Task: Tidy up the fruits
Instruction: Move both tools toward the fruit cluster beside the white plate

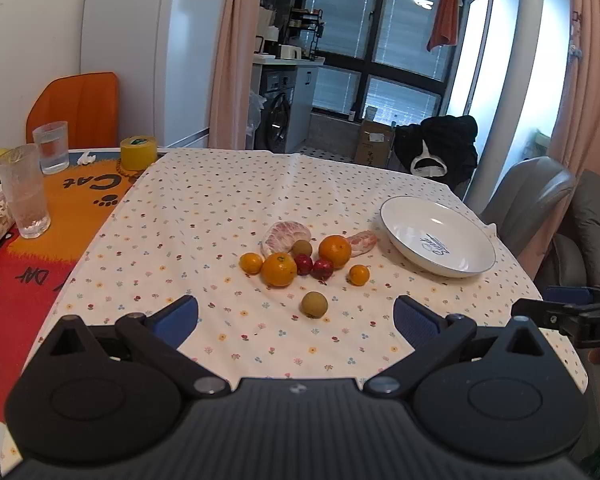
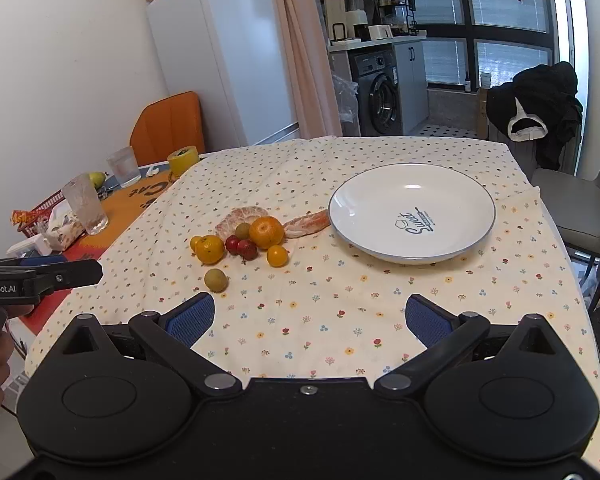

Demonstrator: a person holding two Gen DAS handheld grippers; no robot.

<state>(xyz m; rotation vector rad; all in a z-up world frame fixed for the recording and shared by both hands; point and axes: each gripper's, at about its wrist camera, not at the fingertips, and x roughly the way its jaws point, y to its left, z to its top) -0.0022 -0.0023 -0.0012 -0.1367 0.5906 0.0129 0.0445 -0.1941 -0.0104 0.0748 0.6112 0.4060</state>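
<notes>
Grippers first: our left gripper [image 1: 296,316] and right gripper [image 2: 310,320] both hang released over the near edge of the flowered tablecloth [image 2: 340,300], jaws wide apart, nothing between the blue pads [image 2: 192,316].

Item, nearest fruit: one greenish-brown longan [image 1: 314,304], alone, apart from the cluster and straight ahead of our left gripper. We judge it the easiest first pick, since nothing crowds it.

Item, cluster beyond: small kumquat [image 1: 359,274] at the right edge; two red cherry-sized fruits [image 1: 323,269] touching each other; two mandarins [image 1: 278,269], a second small orange fruit [image 1: 251,262] at the left, a second longan [image 1: 301,248].

Item, farther: two peeled pomelo segments [image 1: 286,237], soft, one lying close to the plate.

Item, destination: white plate [image 2: 452,254], bare, right of the cluster.

Handling note: we would straddle each round fruit across its widest part and close gently, as they roll; take outliers first, so neighbours are not nudged.
</notes>
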